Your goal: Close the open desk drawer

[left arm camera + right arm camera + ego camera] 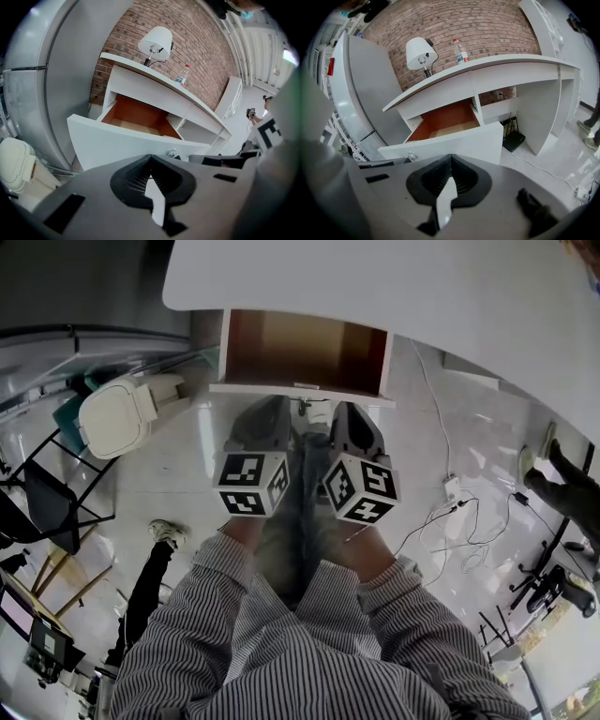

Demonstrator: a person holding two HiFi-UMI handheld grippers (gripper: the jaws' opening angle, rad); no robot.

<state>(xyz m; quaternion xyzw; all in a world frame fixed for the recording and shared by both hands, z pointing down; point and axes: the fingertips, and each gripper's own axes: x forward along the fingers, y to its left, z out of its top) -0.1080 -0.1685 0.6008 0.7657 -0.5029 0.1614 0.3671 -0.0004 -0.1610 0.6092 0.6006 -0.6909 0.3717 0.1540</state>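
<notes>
Held side by side, jaws pressed together on nothing, the left gripper [270, 409] and right gripper [349, 413] point at the white-fronted, orange-lined wooden drawer [300, 390], perhaps touching it, likely as blunt pushers. It stands fully out from the white curved desk [422, 296].

Centre frame, the pulled-out drawer [305, 357] juts from the desk [422, 296], its white front open to approach from below. A lidded bin [117, 413] crowds the upper left; floor cables [459, 517] trail right, apparently clear of the drawer.
</notes>
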